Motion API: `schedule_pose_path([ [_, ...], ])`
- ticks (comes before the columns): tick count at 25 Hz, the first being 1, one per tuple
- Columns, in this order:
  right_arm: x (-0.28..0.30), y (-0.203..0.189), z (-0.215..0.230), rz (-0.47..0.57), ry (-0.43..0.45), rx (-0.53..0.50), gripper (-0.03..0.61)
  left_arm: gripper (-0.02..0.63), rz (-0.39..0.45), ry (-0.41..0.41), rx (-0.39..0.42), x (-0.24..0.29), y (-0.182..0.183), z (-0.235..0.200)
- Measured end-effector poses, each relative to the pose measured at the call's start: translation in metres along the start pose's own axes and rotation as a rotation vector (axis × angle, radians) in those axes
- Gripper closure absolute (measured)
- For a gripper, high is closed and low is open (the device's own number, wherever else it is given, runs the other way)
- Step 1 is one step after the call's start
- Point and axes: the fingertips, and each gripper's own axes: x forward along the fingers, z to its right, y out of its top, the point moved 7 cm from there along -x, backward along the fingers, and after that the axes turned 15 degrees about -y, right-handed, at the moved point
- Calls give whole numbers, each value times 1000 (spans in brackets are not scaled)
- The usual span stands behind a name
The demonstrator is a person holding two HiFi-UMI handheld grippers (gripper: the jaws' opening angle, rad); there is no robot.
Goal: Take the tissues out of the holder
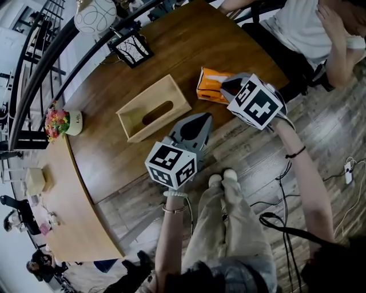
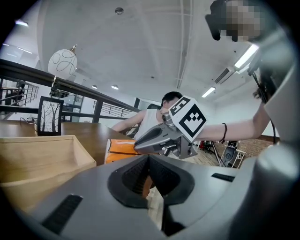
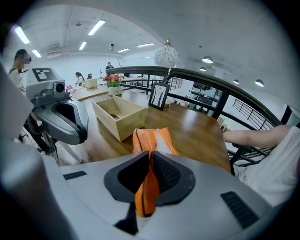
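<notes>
The wooden tissue holder (image 1: 151, 109) lies on the dark wooden table (image 1: 177, 43) with its slotted side up; in the right gripper view the holder (image 3: 117, 112) looks hollow. To its right lies an orange tissue pack (image 1: 210, 86), out of the holder. My right gripper (image 1: 225, 87) is shut on the near end of that pack (image 3: 152, 140). My left gripper (image 1: 201, 118) hovers at the table's front edge, just right of the holder, jaws together and holding nothing. The left gripper view shows the holder (image 2: 42, 154), the pack (image 2: 119, 149) and the right gripper (image 2: 146, 138) ahead.
A framed picture (image 1: 131, 50) stands at the back of the table and a flower pot (image 1: 62, 122) at its left end. A globe lamp (image 1: 94, 14) and a black railing (image 1: 34, 63) run behind. A person (image 1: 309, 28) sits at the far right. Cables (image 1: 286, 183) lie on the floor.
</notes>
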Motion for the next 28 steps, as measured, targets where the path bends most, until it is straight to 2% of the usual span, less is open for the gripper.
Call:
schedule_pose_path([
  [2, -1, 0, -1, 7, -6, 10, 552, 606, 7, 3, -3, -2, 0, 2],
  [4, -3, 0, -2, 10, -8, 22, 490, 606, 15, 2, -2, -4, 3, 5],
  [9, -16, 5, 3, 57, -67, 57, 484, 606, 46, 8, 12, -15, 15, 14],
  [12, -45, 18, 1, 149, -83, 198, 485, 606, 65, 36, 39, -28, 23, 17],
  [15, -76, 28, -13, 248, -52, 349, 485, 606, 92, 48, 55, -39, 32, 22],
  [17, -92, 34, -26, 275, -18, 408, 486, 606, 108, 52, 59, -48, 38, 29],
  [19, -103, 42, -36, 294, 10, 425, 490, 606, 132, 66, 72, -59, 46, 34],
  [22, -116, 51, -51, 328, 15, 422, 552, 606, 168, 84, 97, -73, 56, 37],
  [28, -134, 78, -65, 403, 9, 410, 566, 606, 203, 102, 146, -98, 75, 40],
])
